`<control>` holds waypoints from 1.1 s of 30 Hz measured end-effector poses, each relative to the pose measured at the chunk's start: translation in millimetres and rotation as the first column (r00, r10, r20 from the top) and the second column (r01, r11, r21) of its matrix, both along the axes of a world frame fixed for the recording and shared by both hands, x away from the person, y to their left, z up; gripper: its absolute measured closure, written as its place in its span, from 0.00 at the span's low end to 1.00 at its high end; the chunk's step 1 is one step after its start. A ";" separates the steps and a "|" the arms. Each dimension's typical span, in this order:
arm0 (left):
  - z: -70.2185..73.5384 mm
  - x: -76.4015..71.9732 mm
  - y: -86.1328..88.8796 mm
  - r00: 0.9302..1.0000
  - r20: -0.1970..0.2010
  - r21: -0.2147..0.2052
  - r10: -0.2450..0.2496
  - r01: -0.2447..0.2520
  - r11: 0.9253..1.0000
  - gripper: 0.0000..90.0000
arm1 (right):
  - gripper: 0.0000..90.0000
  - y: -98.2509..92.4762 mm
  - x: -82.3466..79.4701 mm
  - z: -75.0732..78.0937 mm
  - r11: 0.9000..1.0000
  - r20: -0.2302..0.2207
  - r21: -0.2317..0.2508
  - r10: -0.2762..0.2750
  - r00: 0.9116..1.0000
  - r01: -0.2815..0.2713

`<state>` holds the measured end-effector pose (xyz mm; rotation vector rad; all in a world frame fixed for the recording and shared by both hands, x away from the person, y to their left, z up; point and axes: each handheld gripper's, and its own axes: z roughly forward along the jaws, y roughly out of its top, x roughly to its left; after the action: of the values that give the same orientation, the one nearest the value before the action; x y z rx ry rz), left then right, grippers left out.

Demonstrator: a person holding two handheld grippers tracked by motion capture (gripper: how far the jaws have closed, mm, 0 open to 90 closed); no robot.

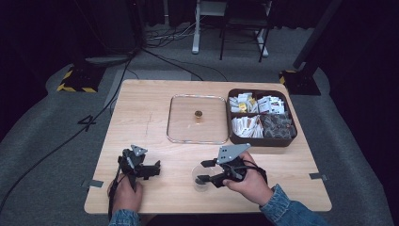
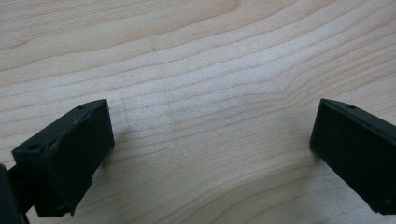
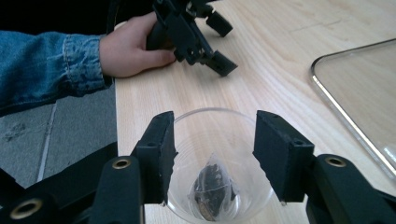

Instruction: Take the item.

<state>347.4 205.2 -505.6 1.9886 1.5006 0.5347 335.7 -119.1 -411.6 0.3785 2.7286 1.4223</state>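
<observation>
Right claw (image 3: 212, 156) part open above clear cup (image 3: 219, 135) at counter's (image 1: 155, 136) near edge, tea bag (image 3: 212, 189) lying inside, unheld. Left claw (image 2: 210, 154) wide open, empty.

From above, we cannot read the packets in the brown box (image 1: 261, 140); they are too small. The clear cup (image 3: 219, 140) is cut off by the bottom edge in the right gripper view, its base hidden. The glass lid (image 3: 355, 93) runs off the right edge. We cannot name the dark contents of the sachet (image 3: 211, 186).
</observation>
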 end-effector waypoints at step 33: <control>0.1 0.9 -0.5 1.000 -0.002 0.001 0.001 -0.001 1.000 0.00 | 0.19 -126.1 22.0 15.2 0.969 -0.001 -0.009 -0.246 0.969 0.246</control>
<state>348.2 204.7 -505.5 1.9894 1.5026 0.5343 357.7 -245.2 -396.5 0.6907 2.5774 1.3445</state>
